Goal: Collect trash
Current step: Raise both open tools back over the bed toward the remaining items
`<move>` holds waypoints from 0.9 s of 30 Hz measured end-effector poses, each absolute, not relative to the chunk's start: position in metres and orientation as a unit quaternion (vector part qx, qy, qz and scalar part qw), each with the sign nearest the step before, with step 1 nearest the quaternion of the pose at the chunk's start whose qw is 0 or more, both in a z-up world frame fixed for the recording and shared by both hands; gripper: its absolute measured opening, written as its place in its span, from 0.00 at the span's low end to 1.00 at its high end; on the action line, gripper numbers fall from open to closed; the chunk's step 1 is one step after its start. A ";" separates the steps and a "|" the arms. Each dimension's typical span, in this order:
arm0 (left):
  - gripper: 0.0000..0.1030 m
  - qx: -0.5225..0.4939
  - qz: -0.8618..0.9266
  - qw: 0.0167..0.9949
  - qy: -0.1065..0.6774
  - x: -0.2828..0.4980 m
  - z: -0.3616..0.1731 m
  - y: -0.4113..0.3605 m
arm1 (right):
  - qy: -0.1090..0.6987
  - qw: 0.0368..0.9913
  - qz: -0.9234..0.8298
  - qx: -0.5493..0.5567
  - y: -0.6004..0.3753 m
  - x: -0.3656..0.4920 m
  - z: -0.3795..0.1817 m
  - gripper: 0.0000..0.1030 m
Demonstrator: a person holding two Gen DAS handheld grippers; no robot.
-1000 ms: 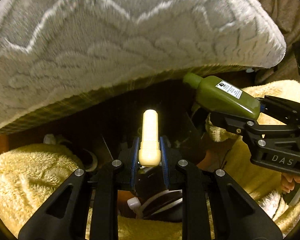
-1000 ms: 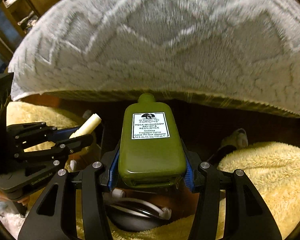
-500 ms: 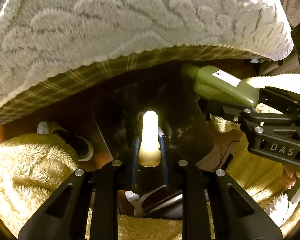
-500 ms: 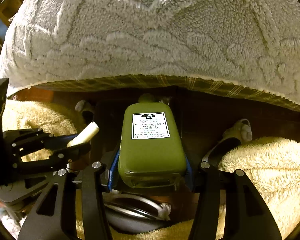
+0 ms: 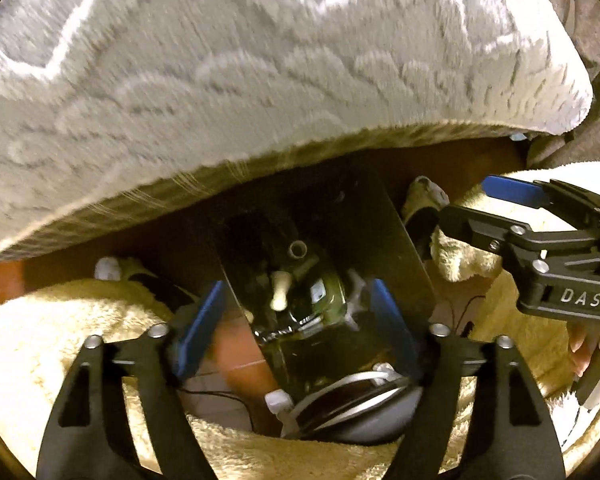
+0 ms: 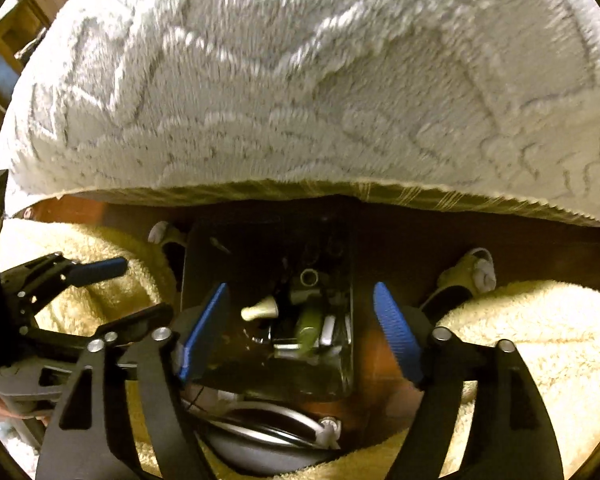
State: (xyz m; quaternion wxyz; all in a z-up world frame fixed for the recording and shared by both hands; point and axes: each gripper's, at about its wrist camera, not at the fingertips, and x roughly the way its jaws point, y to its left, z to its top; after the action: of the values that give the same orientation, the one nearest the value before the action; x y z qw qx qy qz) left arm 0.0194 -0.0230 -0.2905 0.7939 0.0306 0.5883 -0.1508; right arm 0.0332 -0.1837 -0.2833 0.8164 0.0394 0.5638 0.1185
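Your left gripper (image 5: 296,312) and right gripper (image 6: 300,320): jaws just opened, apart, nothing between. Green bottle (image 6: 308,326) and cream tube (image 6: 260,309) lie in dark bin (image 6: 196,256), 12 o'clock of both tongs.

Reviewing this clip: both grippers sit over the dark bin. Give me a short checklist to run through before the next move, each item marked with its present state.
1. Left gripper empty: ok; jaws have just been opening, nothing between them.
2. Right gripper empty: ok; jaws have just been opening, nothing between them.
3. Cream tube inside the bin: ok.
4. Green bottle inside the bin: ok, lying among other items.
5. Grippers apart from each other: ok; in the left wrist view the right one stands off to the side.
6. More trash left outside the bin: cannot tell; the white rug and yellow fleece fill the view.
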 end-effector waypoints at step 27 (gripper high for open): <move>0.88 0.034 -0.097 0.895 0.434 0.122 -0.132 0.016 | 0.395 0.915 0.064 0.056 -0.236 0.135 -0.129 0.97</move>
State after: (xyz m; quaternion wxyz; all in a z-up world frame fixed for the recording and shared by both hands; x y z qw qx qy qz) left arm 0.1222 0.0159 -0.1321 0.8950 0.0343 0.4339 -0.0973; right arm 0.1350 -0.2359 -0.1287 0.9147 0.0556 0.3953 0.0637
